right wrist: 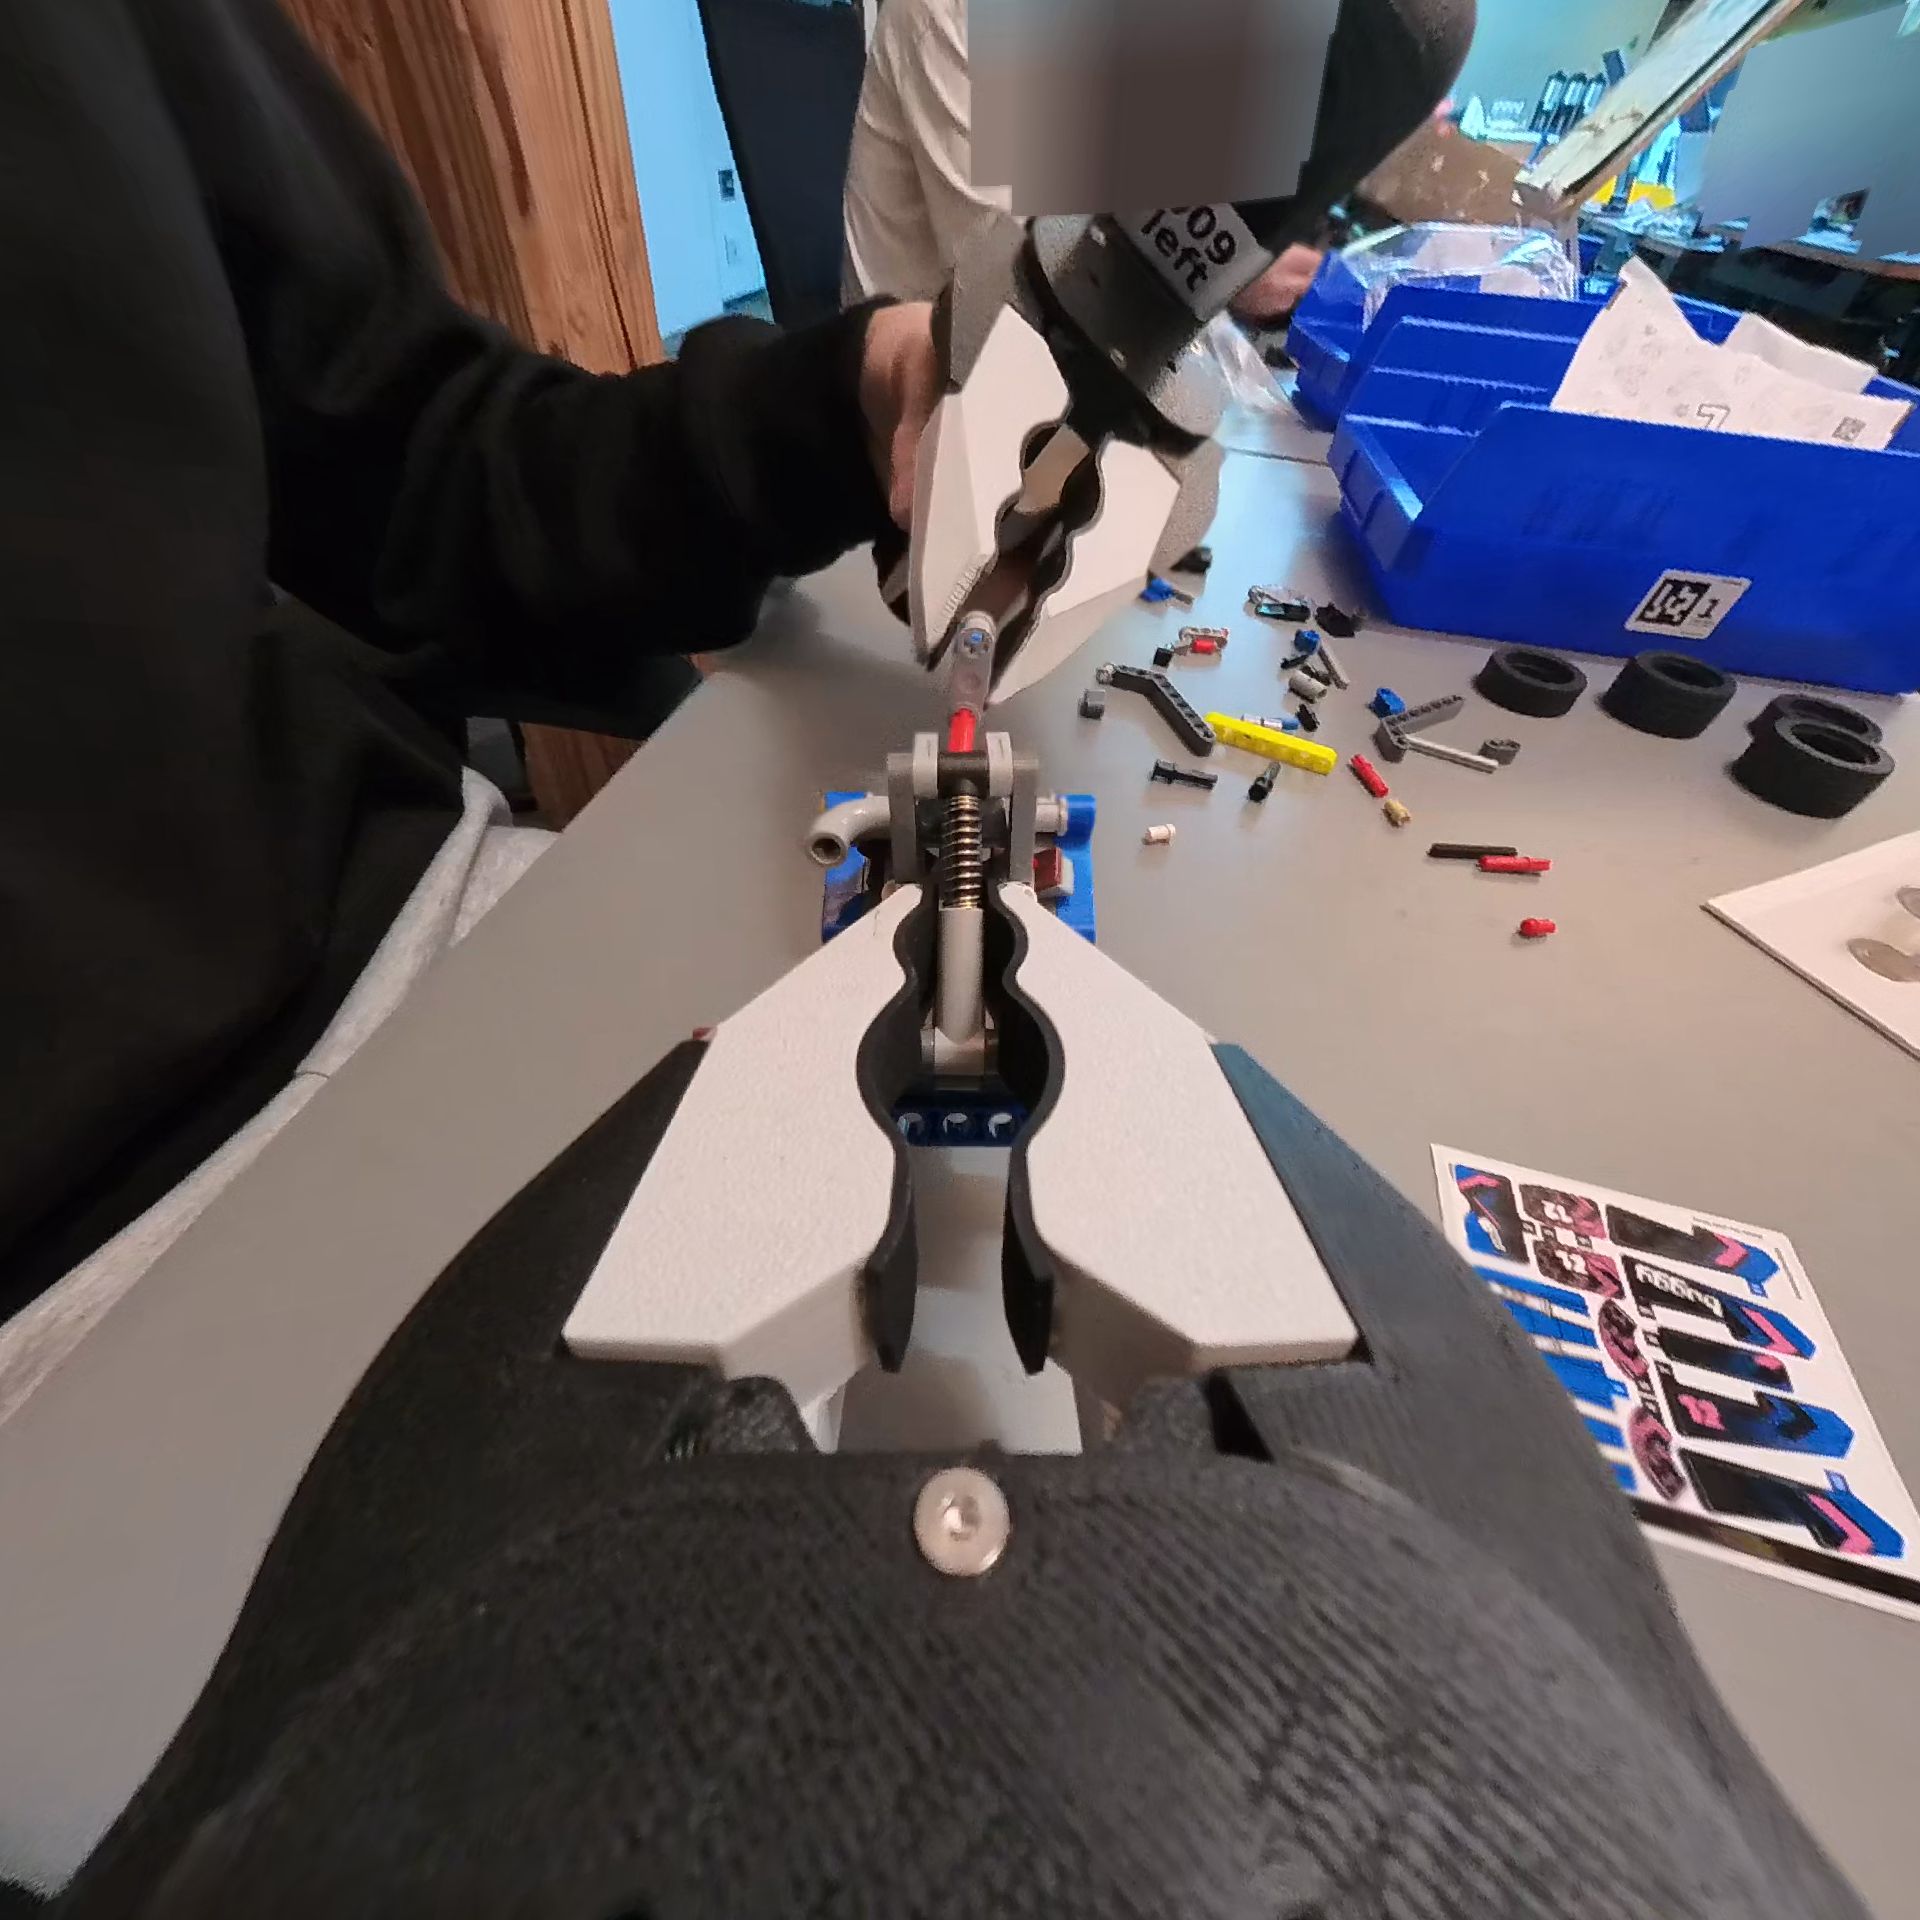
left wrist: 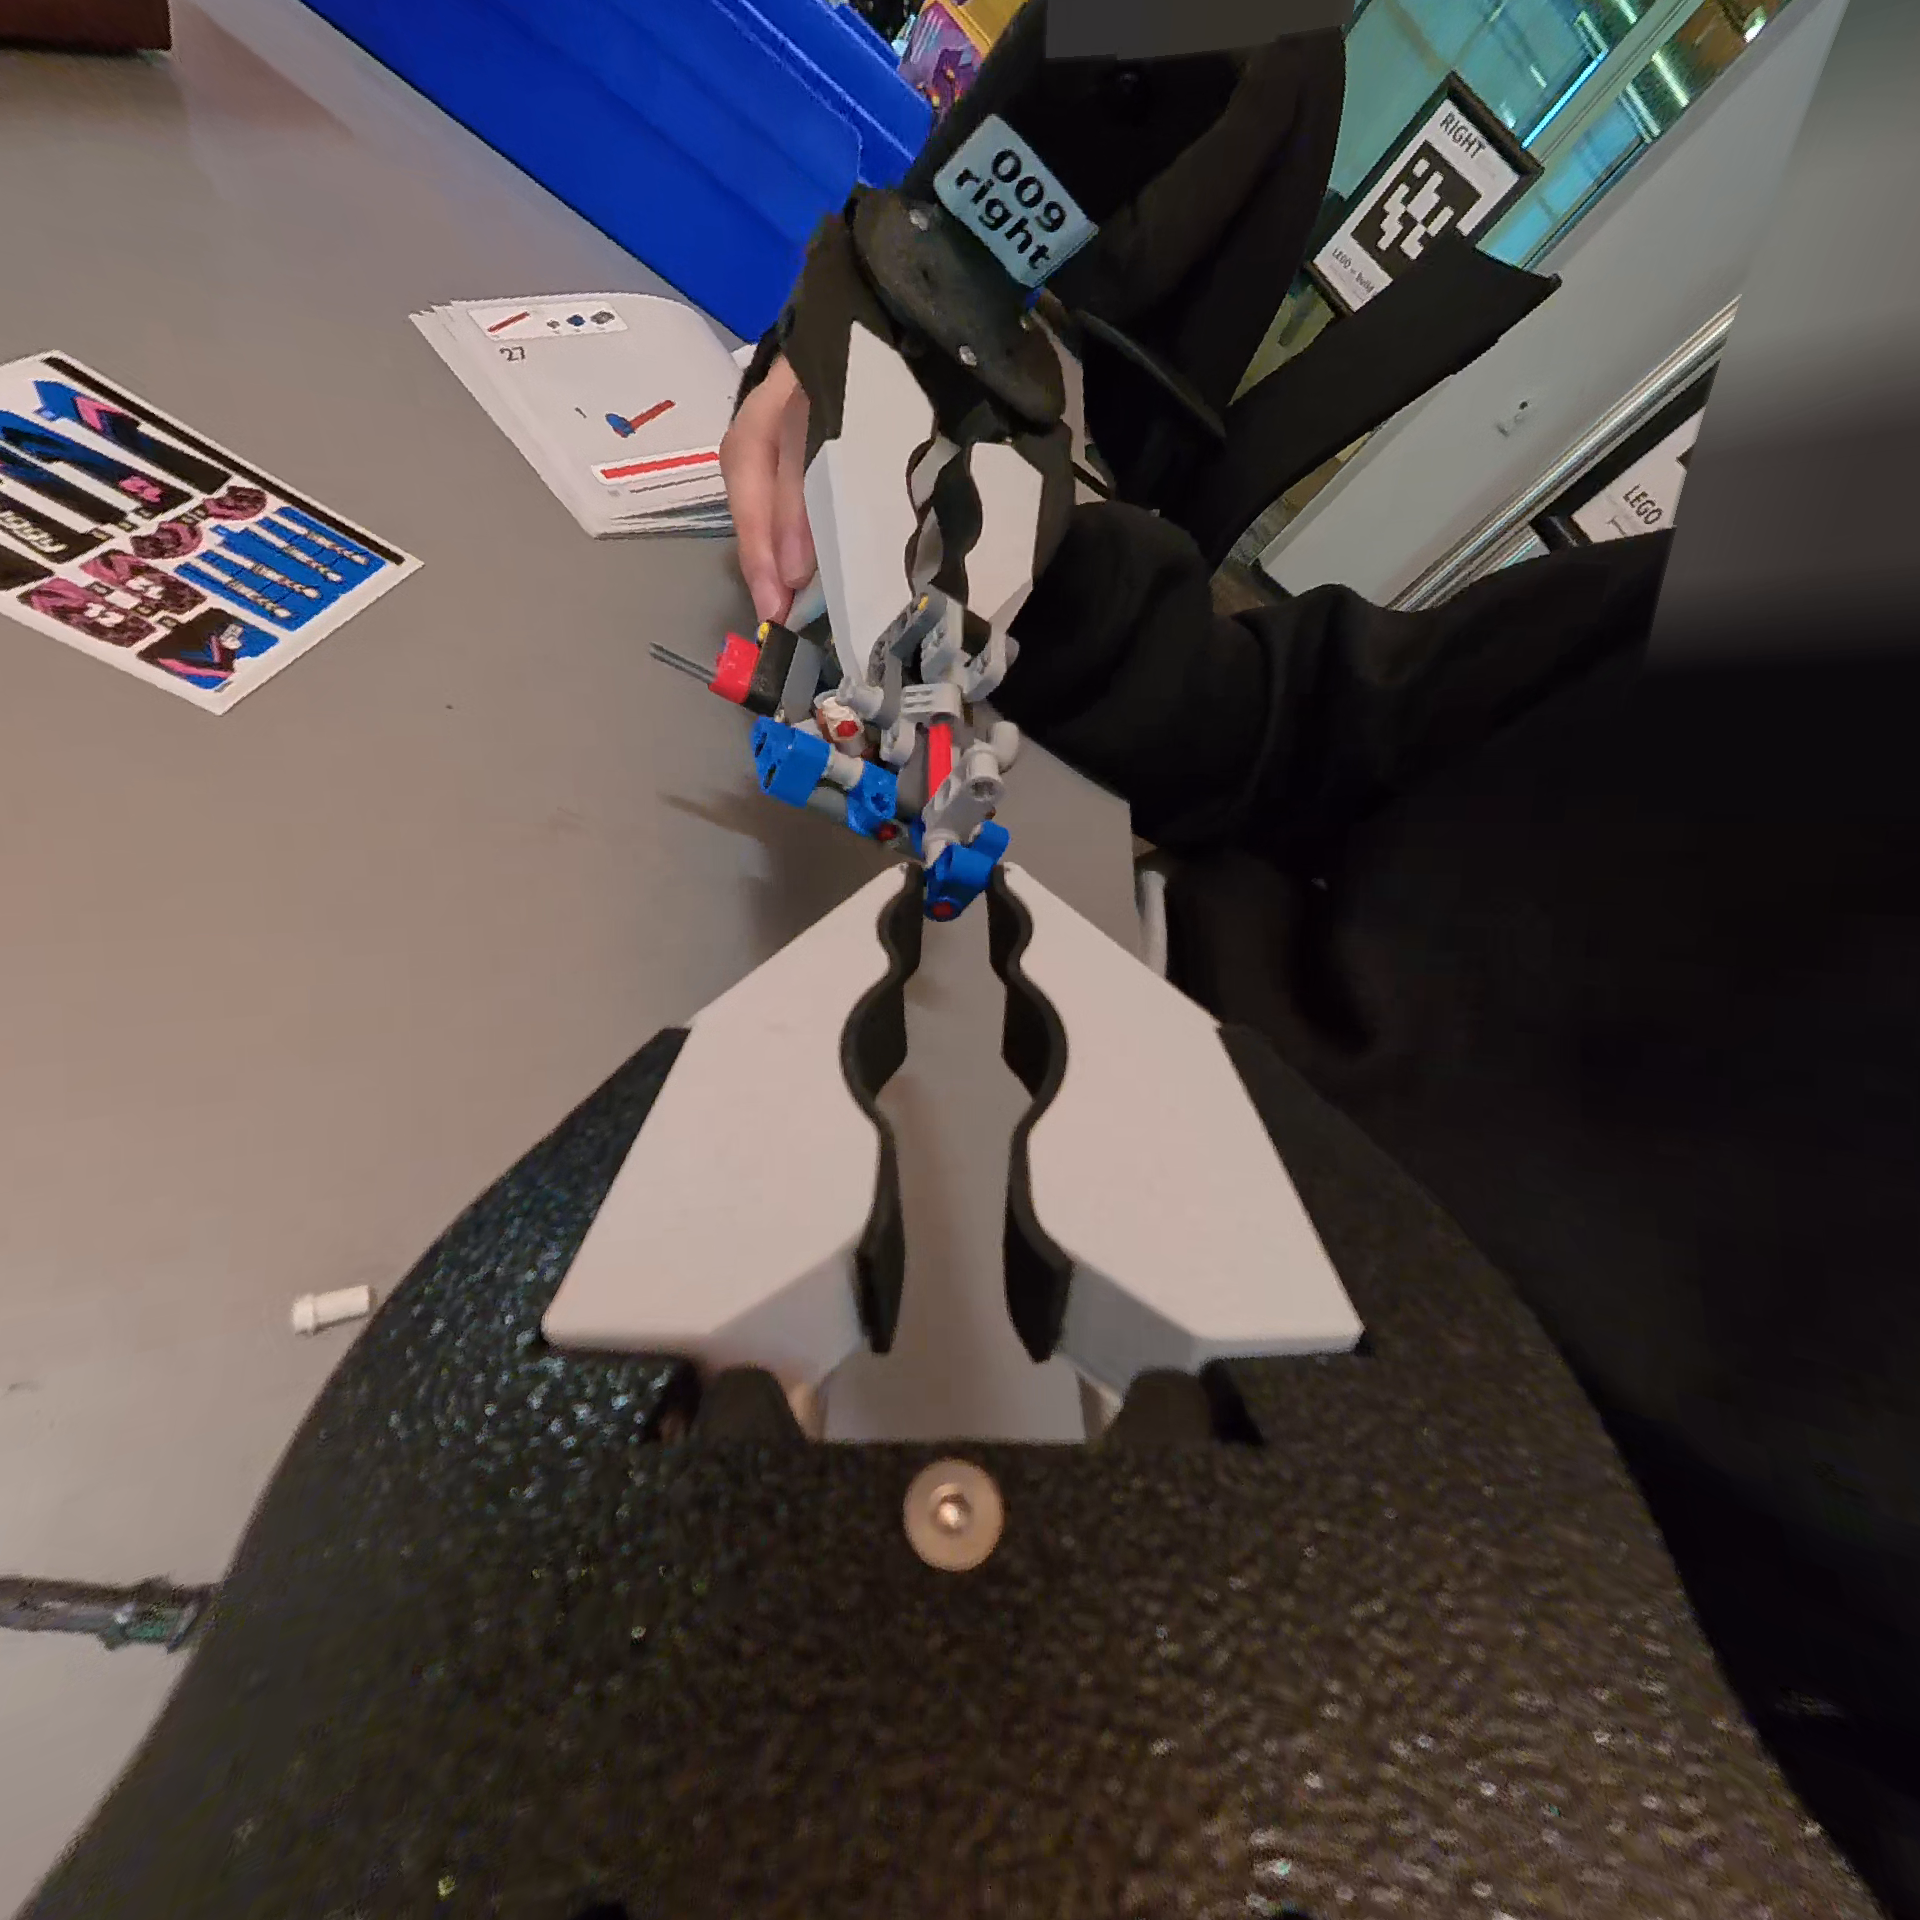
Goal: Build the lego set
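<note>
The right gripper [right wrist: 958, 914] pinches the Lego model [right wrist: 961, 821] over the table [right wrist: 1299, 987]; its fingers hide the model's lower half. At 12 o'clock, the left gripper [right wrist: 971, 665] holds a small grey connector [right wrist: 971, 665] at the model's red axle [right wrist: 963, 730]. Loose pieces [right wrist: 1299, 727] lie at 2 o'clock, too small to name.

The lower half of the lego assembly [right wrist: 956, 831] sits behind the right gripper [right wrist: 958, 914], whose white fingers [right wrist: 790, 1122] cover its blue base — only a strip of holes shows through the gap. The sticker sheet [left wrist: 156, 530] is cut by the left edge of the left wrist view. The small loose parts [right wrist: 1299, 727] on the table [right wrist: 1351, 1039] are too small to sort — perhaps pins and axles.
</note>
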The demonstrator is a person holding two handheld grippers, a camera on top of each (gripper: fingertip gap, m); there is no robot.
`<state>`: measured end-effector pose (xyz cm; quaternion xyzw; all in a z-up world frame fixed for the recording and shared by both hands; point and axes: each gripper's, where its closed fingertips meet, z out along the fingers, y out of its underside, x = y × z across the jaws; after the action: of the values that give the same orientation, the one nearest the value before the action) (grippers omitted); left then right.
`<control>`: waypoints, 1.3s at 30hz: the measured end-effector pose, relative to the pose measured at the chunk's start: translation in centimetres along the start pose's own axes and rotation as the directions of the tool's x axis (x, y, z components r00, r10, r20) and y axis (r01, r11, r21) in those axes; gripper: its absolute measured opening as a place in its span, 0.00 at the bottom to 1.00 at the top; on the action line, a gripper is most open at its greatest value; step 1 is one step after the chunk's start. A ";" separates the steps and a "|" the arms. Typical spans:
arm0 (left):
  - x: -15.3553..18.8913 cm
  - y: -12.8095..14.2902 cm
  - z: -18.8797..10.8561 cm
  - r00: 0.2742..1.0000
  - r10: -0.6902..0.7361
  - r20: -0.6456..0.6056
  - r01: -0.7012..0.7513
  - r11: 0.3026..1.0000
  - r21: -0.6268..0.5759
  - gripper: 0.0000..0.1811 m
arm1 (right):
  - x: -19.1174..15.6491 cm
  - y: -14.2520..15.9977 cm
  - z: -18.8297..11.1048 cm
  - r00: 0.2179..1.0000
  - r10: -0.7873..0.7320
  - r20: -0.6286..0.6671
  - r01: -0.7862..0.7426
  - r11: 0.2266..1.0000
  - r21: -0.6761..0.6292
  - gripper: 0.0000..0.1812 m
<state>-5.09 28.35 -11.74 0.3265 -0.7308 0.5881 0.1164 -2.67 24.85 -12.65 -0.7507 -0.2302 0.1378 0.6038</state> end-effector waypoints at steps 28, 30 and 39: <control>-2.0 1.5 1.1 0.995 0.064 -0.070 -0.065 0.998 -0.011 0.03 | 1.5 1.8 -0.1 0.992 0.098 -0.078 -0.106 0.988 -0.109 0.03; -1.9 1.7 1.1 0.995 0.065 -0.075 -0.067 0.997 -0.026 0.03 | 1.2 1.8 0.0 0.994 0.088 -0.063 -0.095 0.989 -0.114 0.03; -0.9 2.0 0.9 0.990 0.096 -0.104 -0.102 0.993 -0.054 0.03 | 0.2 1.4 0.3 0.998 0.058 -0.006 -0.059 0.994 -0.095 0.03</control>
<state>-5.44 28.06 -14.08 0.2561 -0.7562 0.5871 0.1336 -2.40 24.98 -14.03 -0.7853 -0.2134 0.1430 0.5633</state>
